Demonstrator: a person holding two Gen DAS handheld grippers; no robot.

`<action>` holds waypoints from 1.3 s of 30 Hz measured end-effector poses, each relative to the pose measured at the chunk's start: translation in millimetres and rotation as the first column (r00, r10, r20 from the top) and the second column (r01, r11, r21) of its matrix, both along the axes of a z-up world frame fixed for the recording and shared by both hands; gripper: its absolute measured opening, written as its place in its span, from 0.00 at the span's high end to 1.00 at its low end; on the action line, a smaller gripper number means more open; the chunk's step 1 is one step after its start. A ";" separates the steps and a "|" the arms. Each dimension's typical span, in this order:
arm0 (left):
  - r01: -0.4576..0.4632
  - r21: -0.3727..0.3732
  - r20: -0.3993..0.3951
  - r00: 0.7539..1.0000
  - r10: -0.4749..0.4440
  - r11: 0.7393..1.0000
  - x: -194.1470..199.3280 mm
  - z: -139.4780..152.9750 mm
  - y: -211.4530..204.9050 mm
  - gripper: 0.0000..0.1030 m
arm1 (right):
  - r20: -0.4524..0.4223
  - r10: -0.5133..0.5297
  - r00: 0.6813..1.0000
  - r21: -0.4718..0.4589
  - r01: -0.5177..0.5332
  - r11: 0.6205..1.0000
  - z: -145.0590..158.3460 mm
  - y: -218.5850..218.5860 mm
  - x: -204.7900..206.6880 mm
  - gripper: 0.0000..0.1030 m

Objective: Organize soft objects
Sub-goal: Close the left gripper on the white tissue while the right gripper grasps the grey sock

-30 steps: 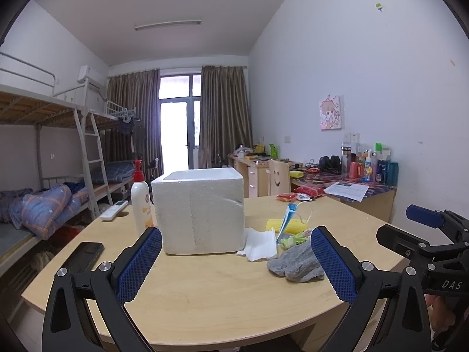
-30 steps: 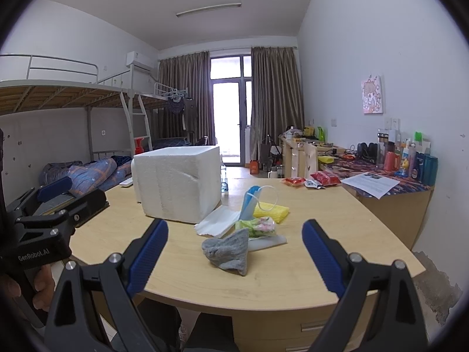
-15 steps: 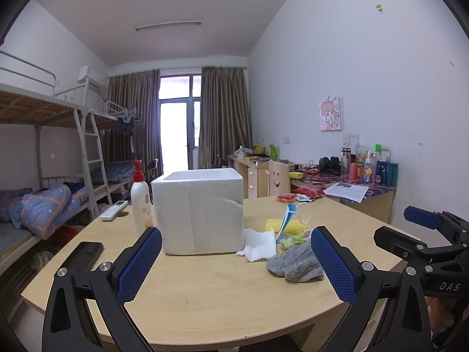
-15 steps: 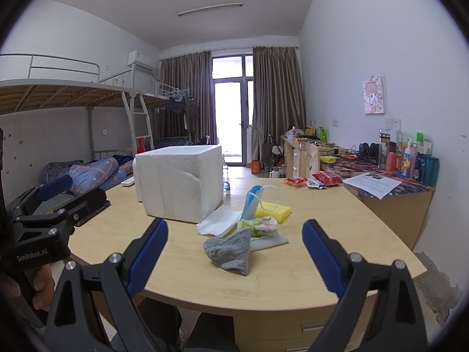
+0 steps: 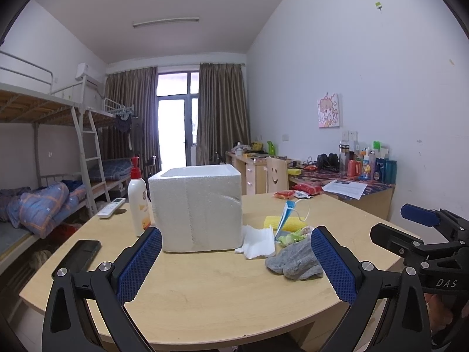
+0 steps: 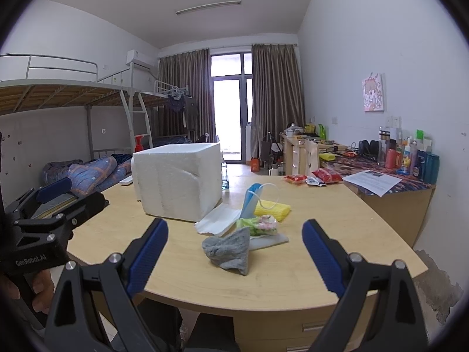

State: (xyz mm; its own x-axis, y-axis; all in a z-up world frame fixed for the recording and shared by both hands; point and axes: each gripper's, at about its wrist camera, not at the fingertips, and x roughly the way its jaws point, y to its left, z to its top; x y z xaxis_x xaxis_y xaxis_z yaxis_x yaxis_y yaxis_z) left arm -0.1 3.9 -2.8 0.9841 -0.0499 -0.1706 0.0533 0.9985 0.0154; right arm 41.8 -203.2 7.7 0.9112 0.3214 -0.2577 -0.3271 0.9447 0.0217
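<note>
**Soft things wait on the table**

The big light wooden table [image 6: 337, 214] fills the middle of both views. A white foam box [image 5: 199, 208] with an open top sits on it, left of centre in the left wrist view. Just to the right of the box lies a flat white paper towel [image 5: 259, 242].

Low and right of centre is a crumpled grey cloth [image 6: 230, 249]. Behind it is a small green and pink flowery bundle [image 6: 261, 224], touching the cloth. A yellow sponge [image 6: 274, 208] lies a bit further back. A blue face mask [image 6: 252, 198] stands up beside the sponge.

At the bottom of each view are the tongs. The left gripper [image 5: 234, 264] has its blue pads wide apart, holding nothing. The right gripper [image 6: 236, 259] is wide apart too, with the grey cloth seen between its pads, not touched.
</note>
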 end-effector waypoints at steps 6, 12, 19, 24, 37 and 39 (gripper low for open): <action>0.005 -0.002 -0.021 1.000 -0.005 1.000 7.8 0.0 1.6 0.01 | -0.012 0.002 1.000 -0.007 -0.002 1.000 0.8 1.8 8.3 0.08; 0.033 0.000 -0.054 0.998 -0.033 0.999 26.0 -0.4 -1.8 0.01 | -0.038 -0.010 0.999 -0.012 0.010 1.000 -0.3 -1.0 24.8 0.08; 0.064 0.018 -0.109 0.992 -0.062 0.998 53.7 -7.5 -5.8 0.01 | -0.081 -0.020 0.996 -0.029 0.017 0.999 -6.6 -4.4 50.2 0.08; 0.116 0.020 -0.161 0.981 -0.111 0.993 75.5 -12.9 -9.2 0.01 | -0.123 -0.006 0.992 -0.053 -0.001 0.999 -17.4 -2.0 66.7 0.08; 0.205 -0.025 -0.331 0.922 -0.201 0.978 146.0 -33.3 -13.0 0.01 | -0.211 0.015 0.977 -0.069 -0.030 0.997 -41.4 -1.5 91.8 0.08; 0.221 -0.031 -0.340 0.915 -0.218 0.975 156.0 -31.9 -15.2 0.01 | -0.214 0.018 0.977 -0.061 -0.032 0.998 -40.8 -4.9 94.1 0.08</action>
